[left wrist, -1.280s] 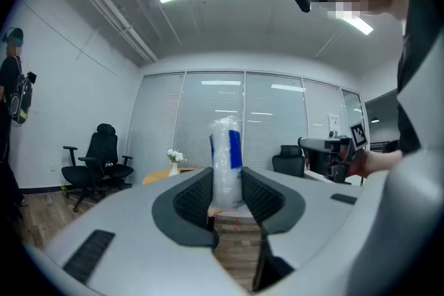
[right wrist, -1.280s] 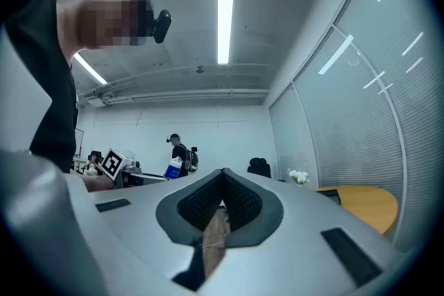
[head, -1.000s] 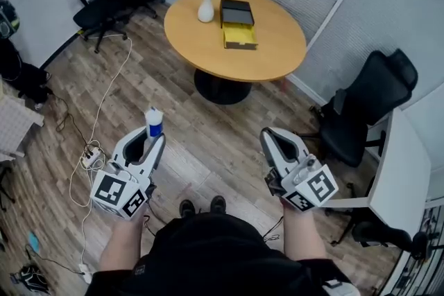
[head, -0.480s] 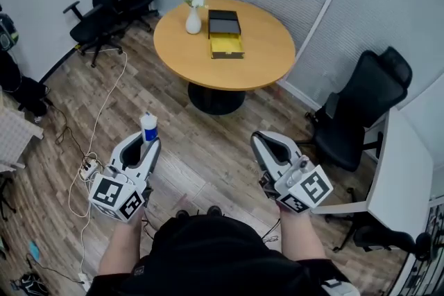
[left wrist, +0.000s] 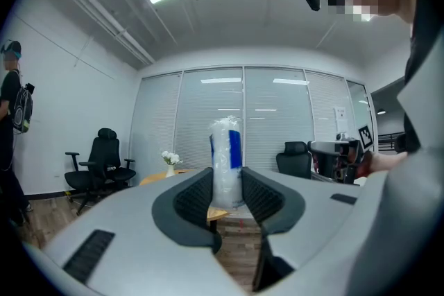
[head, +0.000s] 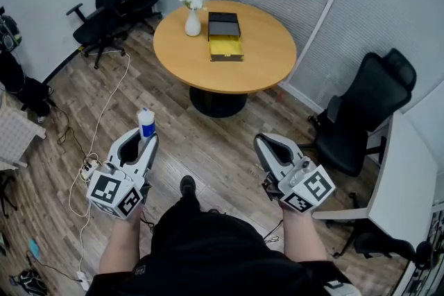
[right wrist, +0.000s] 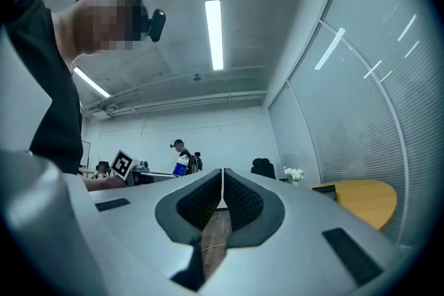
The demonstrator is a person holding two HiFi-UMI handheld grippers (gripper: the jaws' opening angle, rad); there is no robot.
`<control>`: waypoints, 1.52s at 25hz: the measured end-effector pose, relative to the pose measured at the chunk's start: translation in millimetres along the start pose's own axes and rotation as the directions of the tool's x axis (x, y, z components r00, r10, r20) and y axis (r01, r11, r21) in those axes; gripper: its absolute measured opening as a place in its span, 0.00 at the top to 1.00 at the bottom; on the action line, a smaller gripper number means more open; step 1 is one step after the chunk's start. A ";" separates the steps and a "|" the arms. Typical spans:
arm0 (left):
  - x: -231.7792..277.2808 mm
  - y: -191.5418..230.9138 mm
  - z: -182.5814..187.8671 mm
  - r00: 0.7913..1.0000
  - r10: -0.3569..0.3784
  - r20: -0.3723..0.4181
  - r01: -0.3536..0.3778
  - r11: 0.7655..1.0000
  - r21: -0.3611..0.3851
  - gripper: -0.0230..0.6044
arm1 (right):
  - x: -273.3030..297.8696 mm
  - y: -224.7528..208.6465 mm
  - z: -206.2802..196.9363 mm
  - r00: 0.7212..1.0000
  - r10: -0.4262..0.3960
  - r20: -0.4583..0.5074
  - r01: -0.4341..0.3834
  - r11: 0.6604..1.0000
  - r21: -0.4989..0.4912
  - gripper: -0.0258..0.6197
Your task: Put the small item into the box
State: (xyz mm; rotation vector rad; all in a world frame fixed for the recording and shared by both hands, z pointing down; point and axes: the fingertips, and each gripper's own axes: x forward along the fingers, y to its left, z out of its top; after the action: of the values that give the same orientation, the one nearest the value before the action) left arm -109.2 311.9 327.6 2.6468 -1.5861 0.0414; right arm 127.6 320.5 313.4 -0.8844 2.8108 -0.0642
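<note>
White-and-blue packet [head: 146,123] stands upright in the left tongs [head: 146,138], pads pressing both its sides, held low in front of the person over the wood floor [head: 208,149]. Right tongs [head: 268,147] are pinched together with nothing between them. Round tabletop [head: 267,55] is well apart, ahead of both. On it sits the yellow box [head: 226,48], touching a black part [head: 223,25] behind it, with a white vase [head: 193,22] of flowers just beside. Black chairs [head: 114,0] stand by the left wall.

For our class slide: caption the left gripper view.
Left gripper, jaws shut on an upright white-and-blue small item, round table beyond.
</note>
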 end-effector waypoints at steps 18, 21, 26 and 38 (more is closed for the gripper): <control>129.9 117.2 -16.1 0.999 -0.045 -0.028 0.044 0.998 -0.055 0.75 | 130.7 -108.5 -37.5 0.997 -0.029 -0.078 0.034 0.997 0.068 0.90; 151.5 140.9 -15.3 0.998 -0.062 -0.025 0.061 0.996 -0.059 0.75 | 162.1 -122.0 -41.6 0.996 -0.027 -0.091 0.033 0.997 0.072 0.90; 173.2 172.2 -13.6 0.996 -0.083 -0.022 0.081 0.995 -0.066 0.75 | 199.4 -137.3 -41.0 0.994 -0.041 -0.099 0.048 0.996 0.070 0.90; 192.4 243.6 -0.7 0.995 -0.098 0.018 0.099 0.993 -0.065 0.75 | 274.0 -160.7 -37.7 0.994 -0.074 -0.084 0.079 0.995 0.065 0.90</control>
State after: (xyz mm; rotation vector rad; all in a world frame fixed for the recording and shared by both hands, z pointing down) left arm -233.3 27.9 346.5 2.6762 -1.4331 -0.0338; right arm -9.3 31.4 319.3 -0.9950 2.8297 -0.2100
